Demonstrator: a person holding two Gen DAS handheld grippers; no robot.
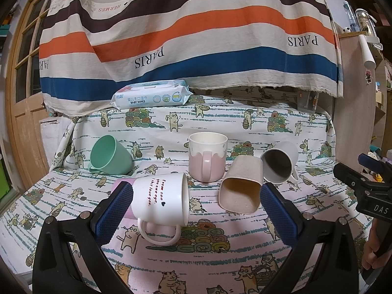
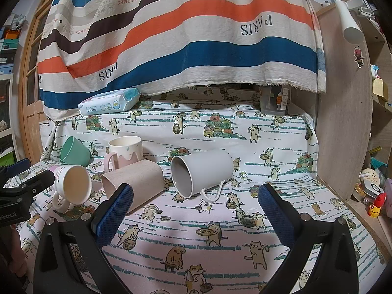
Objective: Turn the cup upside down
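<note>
The left gripper, jaws spread wide and empty, faces the white lettered cup lying on its side on the desk, mouth rightward, just ahead; the right gripper, likewise spread and empty, points elsewhere.

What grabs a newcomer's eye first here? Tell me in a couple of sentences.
Five cups crowd the middle of the cat-print tablecloth: only the pink mug stands upright, while the green cup, white mug, beige cup and grey mug lie tipped on their sides. Behind them hangs a bold striped cloth, with a pack of baby wipes at its foot. Both the left gripper and right gripper are open and hold nothing.
</note>
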